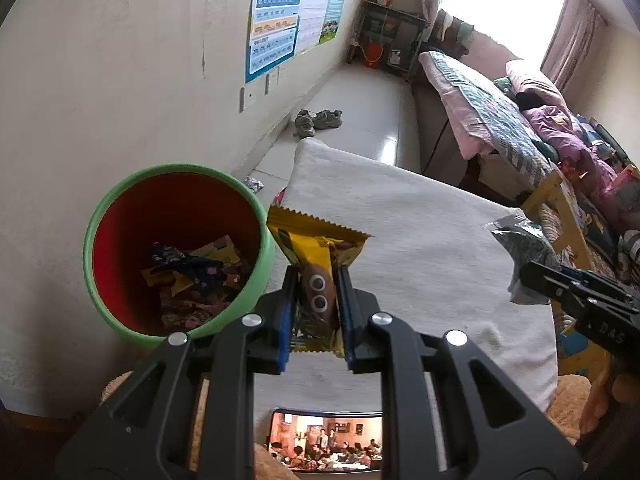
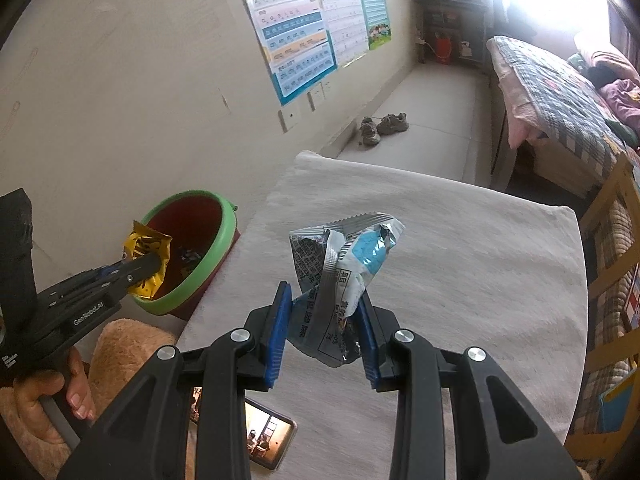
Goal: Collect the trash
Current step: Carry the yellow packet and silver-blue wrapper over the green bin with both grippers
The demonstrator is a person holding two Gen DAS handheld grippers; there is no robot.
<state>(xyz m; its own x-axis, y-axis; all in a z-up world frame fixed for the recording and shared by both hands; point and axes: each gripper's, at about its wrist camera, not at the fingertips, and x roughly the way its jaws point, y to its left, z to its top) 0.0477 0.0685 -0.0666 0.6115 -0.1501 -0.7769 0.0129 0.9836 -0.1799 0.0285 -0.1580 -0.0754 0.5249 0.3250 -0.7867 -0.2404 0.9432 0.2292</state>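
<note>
The left gripper (image 1: 316,300) is clamping its jaws narrowly on a yellow snack wrapper (image 1: 316,248), which is standing up between the blue pads just beside the green rim of the red trash bucket (image 1: 176,252). In the right wrist view that wrapper is hanging over the bucket's near rim. The right gripper (image 2: 325,324) is holding a crumpled silver-and-blue wrapper (image 2: 344,264) between somewhat wider jaws, above the middle of the tabletop (image 2: 460,264).

The bucket is sitting against the tabletop's left edge, close to the wall, with wrappers already lying in its bottom. The grey cloth on the tabletop is lying bare to the right and far side of the right gripper, giving open room there; beyond the far edge the floor is running clear towards a pair of shoes (image 1: 318,122).

A phone (image 2: 264,436) is lying near the front edge, partly hidden behind the gripper frames. The wrapper's print is too small to read. A small scrap on the floor past the bucket is hard to make out.

A bed (image 1: 500,120) with patterned bedding is standing to the right, posters (image 2: 304,28) are hanging on the wall, and a bright window is washing out the far corner.
</note>
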